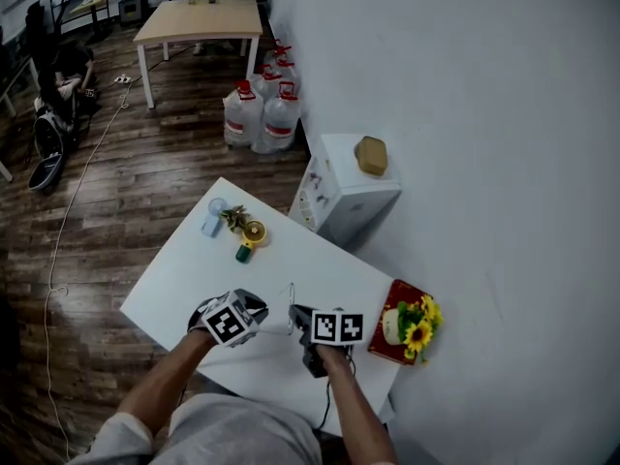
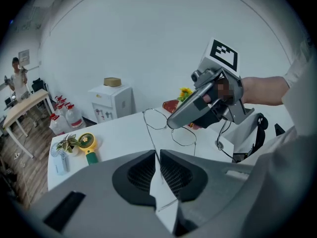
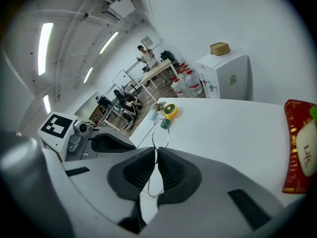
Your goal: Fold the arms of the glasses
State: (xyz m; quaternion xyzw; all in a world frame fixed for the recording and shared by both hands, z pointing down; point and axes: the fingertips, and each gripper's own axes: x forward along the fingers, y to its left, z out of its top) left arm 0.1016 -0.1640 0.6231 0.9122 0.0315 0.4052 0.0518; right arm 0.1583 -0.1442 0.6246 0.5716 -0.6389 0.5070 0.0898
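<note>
Wire-thin glasses [image 2: 184,136] held above white table [image 1: 194,269], strung between both grippers. Left gripper [image 2: 157,153] pinched shut on one arm, which runs toward 12 o'clock to lenses. Right gripper [image 3: 156,150] clamped on frame rim, likely anchor for fold

The glasses [image 2: 184,137] are showing thin, shiny metal wire. The left gripper [image 2: 157,155] and right gripper [image 3: 155,152] are looking like dull gray plastic, with bumpy dark pads [image 3: 138,175]. The table [image 1: 184,274] is looking smooth, white and not shiny. The floor [image 1: 145,163] is showing dark wood that is shining a little.
</note>
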